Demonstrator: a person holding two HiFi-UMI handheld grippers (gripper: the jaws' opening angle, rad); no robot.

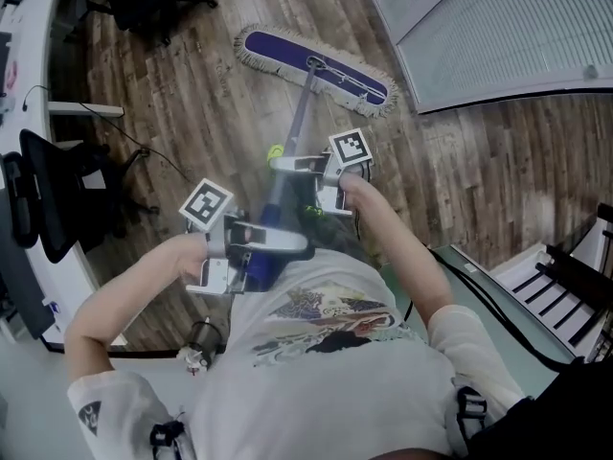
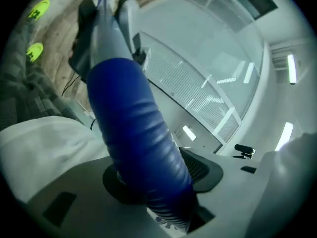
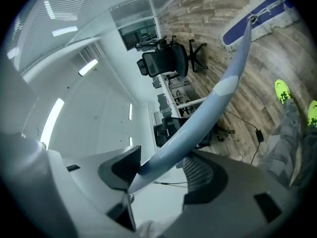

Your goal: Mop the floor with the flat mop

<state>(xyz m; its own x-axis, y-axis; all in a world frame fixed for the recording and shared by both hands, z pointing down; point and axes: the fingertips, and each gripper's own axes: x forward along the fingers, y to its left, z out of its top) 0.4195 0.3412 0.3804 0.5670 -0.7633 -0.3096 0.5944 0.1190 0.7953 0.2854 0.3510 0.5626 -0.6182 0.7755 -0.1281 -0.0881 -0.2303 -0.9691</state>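
Wood floor, mop in 2 grippers

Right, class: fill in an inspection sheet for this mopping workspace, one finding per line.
Surface: wood-plank floor, no spill seen.
Job's things: flat mop head lies flat on the floor; mop handle slants back to the person.
Clutter: one small unclear item on the floor.
Grippers: left gripper and right gripper both have jaws shut on the mop handle.
Cables: black cable trails across the floor.
Surroundings: office chair, desk, blinds.
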